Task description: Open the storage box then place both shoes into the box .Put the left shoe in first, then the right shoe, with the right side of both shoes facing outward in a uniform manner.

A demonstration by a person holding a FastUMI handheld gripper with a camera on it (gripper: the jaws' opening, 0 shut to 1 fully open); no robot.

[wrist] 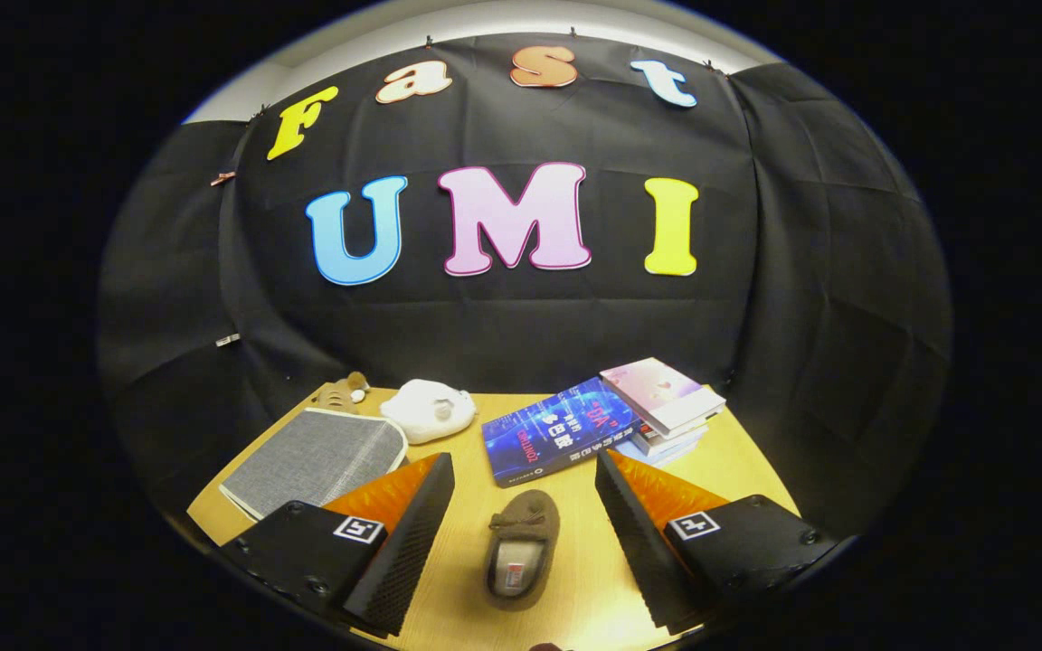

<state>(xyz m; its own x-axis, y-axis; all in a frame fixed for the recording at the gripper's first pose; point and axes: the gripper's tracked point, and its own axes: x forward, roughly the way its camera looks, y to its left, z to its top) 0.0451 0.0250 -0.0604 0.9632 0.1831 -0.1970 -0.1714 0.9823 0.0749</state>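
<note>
While jaws gape round the shoe (pixel 522 548), blue book (pixel 557 441) beyond, storage box (pixel 317 460) beside.

Light wooden table (pixel 720 452), brown slipper (pixel 521 547) lower centre between the spread gripper (pixel 521 533) fingers, grey fabric storage box (pixel 317 459) left, white plush (pixel 429 409) and small brown toy (pixel 343 391) behind, blue book (pixel 548 438) centre, stacked books (pixel 666 402) right.

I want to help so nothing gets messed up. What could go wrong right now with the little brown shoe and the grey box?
1. The gripper is open around the small brown slipper, but the flat grey fabric storage box looks unopened; grabbing now may skip that step.
2. The blue hardcover book lies just beyond the slipper, so pushing forward could bump it.
</note>
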